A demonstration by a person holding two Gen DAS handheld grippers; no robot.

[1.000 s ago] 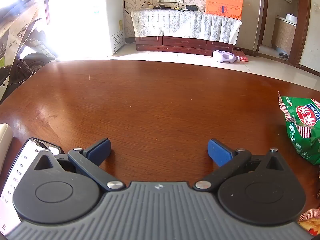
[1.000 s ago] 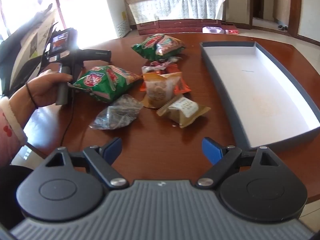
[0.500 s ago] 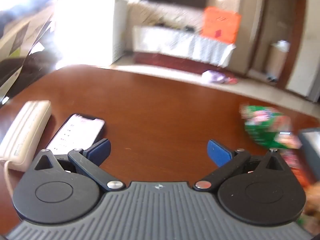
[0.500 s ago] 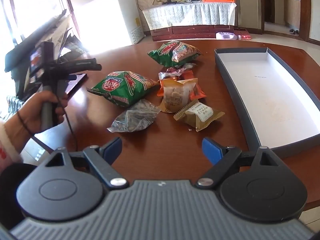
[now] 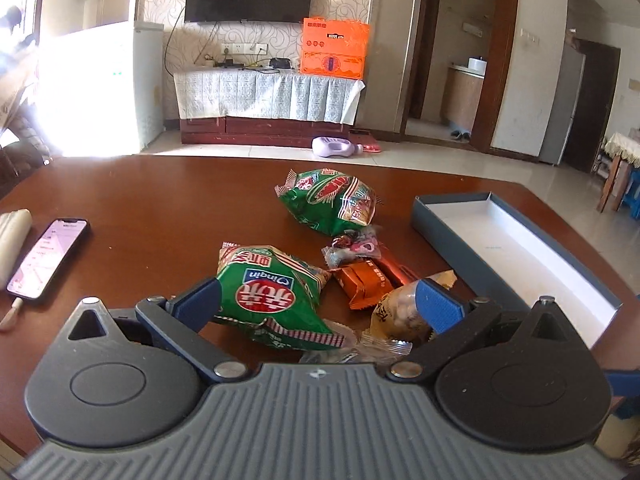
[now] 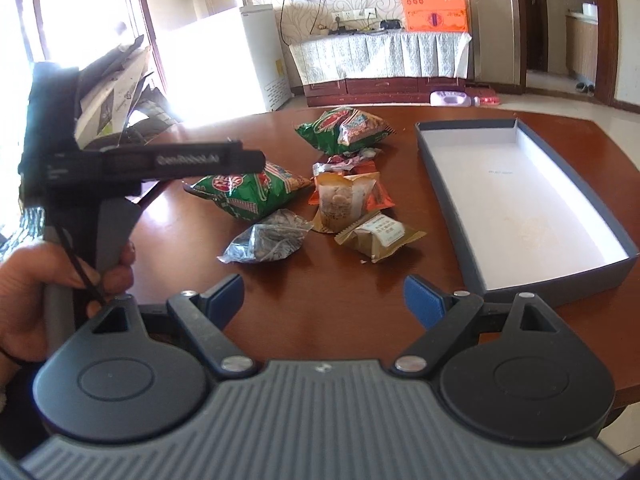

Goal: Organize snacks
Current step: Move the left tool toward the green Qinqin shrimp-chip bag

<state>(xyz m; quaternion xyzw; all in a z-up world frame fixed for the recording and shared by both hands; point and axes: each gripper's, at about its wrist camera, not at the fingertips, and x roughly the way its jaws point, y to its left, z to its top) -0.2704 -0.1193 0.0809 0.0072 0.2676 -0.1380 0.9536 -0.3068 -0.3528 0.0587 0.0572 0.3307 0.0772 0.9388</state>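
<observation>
Several snacks lie in a heap on the brown table. A near green bag (image 5: pixel 272 296) (image 6: pixel 252 192) sits between the fingers of my open left gripper (image 5: pixel 318 300), which hovers over it. A far green bag (image 5: pixel 332 200) (image 6: pixel 344 128), an orange pack (image 5: pixel 360 280), small candies (image 5: pixel 352 246), a clear nut pack (image 6: pixel 344 200), a tan pastry pack (image 6: pixel 380 232) and a silvery seed pack (image 6: pixel 268 240) lie around. My right gripper (image 6: pixel 324 300) is open and empty, near the table's front edge.
An open grey box (image 6: pixel 520 208) (image 5: pixel 516 252) with a white inside lies right of the snacks. A phone (image 5: pixel 48 256) and a white object (image 5: pixel 12 240) lie at the table's left. The left gripper's body and the hand holding it (image 6: pixel 80 208) stand left in the right wrist view.
My left gripper has swung right from the bare table to the snack heap and now straddles the near green bag. My right gripper has drawn back and risen slightly.
</observation>
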